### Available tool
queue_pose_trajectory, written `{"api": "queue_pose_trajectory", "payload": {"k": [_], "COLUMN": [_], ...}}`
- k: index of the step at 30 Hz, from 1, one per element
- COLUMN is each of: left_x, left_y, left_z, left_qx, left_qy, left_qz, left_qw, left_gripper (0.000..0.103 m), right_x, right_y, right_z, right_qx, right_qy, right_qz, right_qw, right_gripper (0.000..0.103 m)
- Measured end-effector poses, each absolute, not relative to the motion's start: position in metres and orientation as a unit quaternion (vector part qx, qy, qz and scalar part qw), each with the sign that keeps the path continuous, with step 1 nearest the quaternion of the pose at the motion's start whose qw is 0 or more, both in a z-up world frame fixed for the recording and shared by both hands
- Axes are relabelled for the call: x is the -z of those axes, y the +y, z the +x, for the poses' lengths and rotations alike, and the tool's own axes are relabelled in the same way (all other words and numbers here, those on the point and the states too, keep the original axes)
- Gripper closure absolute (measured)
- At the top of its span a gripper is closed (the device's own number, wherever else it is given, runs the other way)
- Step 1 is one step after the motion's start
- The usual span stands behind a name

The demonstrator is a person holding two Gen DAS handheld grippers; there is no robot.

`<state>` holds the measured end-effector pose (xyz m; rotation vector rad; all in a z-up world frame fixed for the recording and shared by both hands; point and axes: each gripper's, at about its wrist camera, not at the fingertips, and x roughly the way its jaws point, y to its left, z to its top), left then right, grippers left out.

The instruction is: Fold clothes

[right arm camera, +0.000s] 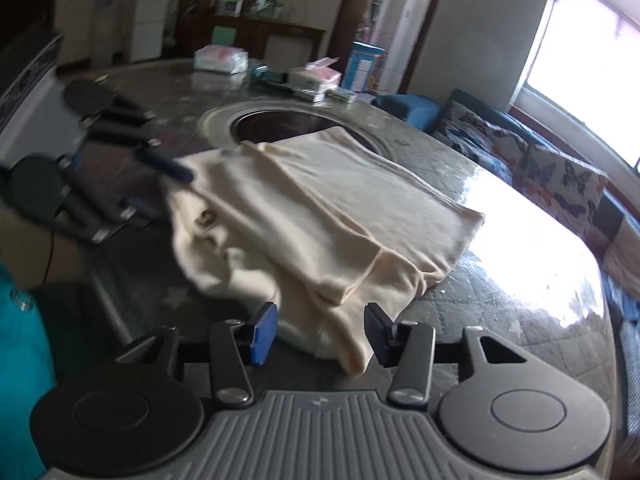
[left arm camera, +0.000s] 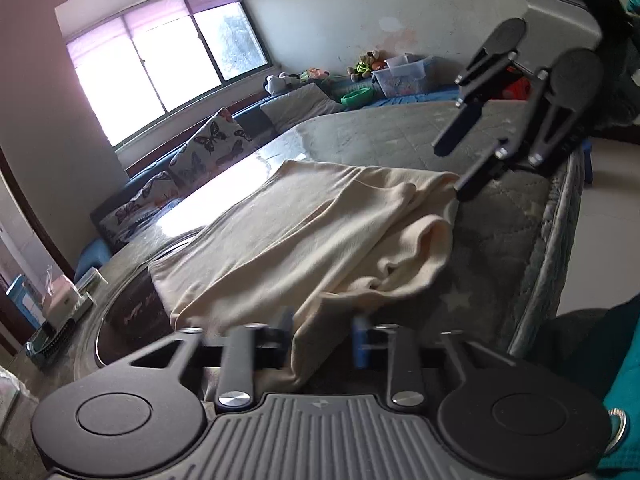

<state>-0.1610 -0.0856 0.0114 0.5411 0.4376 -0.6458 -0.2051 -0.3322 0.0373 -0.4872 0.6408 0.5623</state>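
Observation:
A cream garment [left arm camera: 304, 236] lies partly folded on a grey quilted table cover [left arm camera: 500, 232]; it also shows in the right wrist view [right arm camera: 320, 216]. My left gripper [left arm camera: 324, 338] is open, its fingers on either side of the garment's near edge. My right gripper [right arm camera: 320, 334] is open, its fingers on either side of a bunched corner of the cloth. In the left wrist view the right gripper [left arm camera: 460, 168] is at the garment's far right corner. In the right wrist view the left gripper [right arm camera: 160, 168] is at the garment's left edge.
A round dark inset [right arm camera: 296, 124] sits in the table's middle, partly under the garment. Tissue packs and small boxes [right arm camera: 312, 78] stand at the table's far side. A bench with butterfly cushions [left arm camera: 208, 144] runs under the window. The person's teal sleeve [right arm camera: 20, 380] is at the lower left.

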Motion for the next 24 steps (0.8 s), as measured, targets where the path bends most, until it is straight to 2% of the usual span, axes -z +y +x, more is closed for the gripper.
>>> {"api": "queue_pose_trajectory", "payload": {"k": [1,3,7,12,15,16,17,20,21,23,24], "left_x": [-0.014,-0.021,-0.033,-0.038,-0.035,-0.034,-0.033,-0.032,-0.031,-0.029,-0.028], "left_y": [-0.084,-0.079,-0.073,-0.075,-0.076,-0.075,-0.073,-0.064,-0.061,-0.056,-0.054], "left_z": [-0.157,-0.145,-0.119,-0.097,-0.088,-0.086,-0.086,-0.094,-0.099,-0.109,-0.114], "left_qx": [0.309,0.303,0.287,0.283,0.28,0.281,0.282,0.284,0.282,0.276,0.276], "left_qy": [0.214,0.222,0.237,0.242,0.252,0.258,0.26,0.261,0.261,0.26,0.258], "left_qz": [0.246,0.214,0.159,0.14,0.139,0.137,0.137,0.142,0.147,0.158,0.166], "left_qw": [0.893,0.902,0.915,0.917,0.916,0.914,0.913,0.912,0.912,0.912,0.911], "left_gripper": [0.088,0.092,0.093,0.094,0.093,0.092,0.088,0.084,0.074,0.061,0.061], "right_x": [-0.036,-0.034,-0.028,-0.022,-0.018,-0.017,-0.017,-0.02,-0.022,-0.024,-0.025], "right_y": [-0.331,-0.328,-0.318,-0.308,-0.304,-0.303,-0.304,-0.311,-0.313,-0.316,-0.317], "right_z": [-0.208,-0.211,-0.209,-0.186,-0.165,-0.159,-0.152,-0.139,-0.137,-0.133,-0.132], "right_qx": [-0.276,-0.286,-0.303,-0.308,-0.311,-0.314,-0.316,-0.322,-0.323,-0.323,-0.323], "right_qy": [0.306,0.303,0.283,0.265,0.271,0.28,0.292,0.318,0.321,0.327,0.328], "right_qz": [-0.241,-0.25,-0.272,-0.271,-0.257,-0.248,-0.236,-0.191,-0.182,-0.164,-0.157], "right_qw": [0.879,0.874,0.868,0.873,0.874,0.873,0.871,0.871,0.871,0.873,0.874], "right_gripper": [0.054,0.045,0.045,0.046,0.053,0.063,0.079,0.087,0.087,0.088,0.088]}}
